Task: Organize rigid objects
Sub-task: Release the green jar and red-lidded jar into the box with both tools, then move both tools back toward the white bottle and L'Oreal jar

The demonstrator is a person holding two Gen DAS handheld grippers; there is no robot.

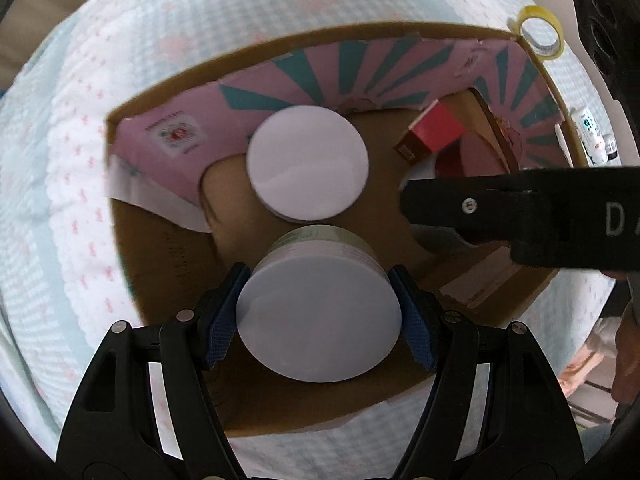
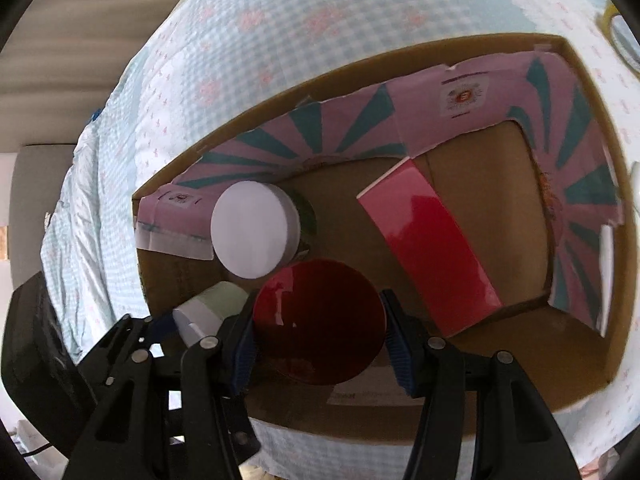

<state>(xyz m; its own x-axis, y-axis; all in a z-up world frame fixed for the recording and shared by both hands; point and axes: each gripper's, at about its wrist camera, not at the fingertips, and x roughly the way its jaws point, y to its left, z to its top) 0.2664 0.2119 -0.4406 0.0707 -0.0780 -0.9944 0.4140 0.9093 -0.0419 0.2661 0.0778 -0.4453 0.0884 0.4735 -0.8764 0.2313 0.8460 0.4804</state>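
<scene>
The red jar's body hides behind its own lid. The tape roll is cut by the frame edge, and small bottles beyond the cardboard box are too tiny to read.

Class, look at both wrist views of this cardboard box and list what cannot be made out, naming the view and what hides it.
- White-lidded jar in the left tool, left view: its lid hides the label and base.
- Red round container in the right tool, right view: only its top shows.
- Small bottles, left view: too small, cut off by the box wall.
- Red box, left view: partly hidden behind the right tool.
</scene>
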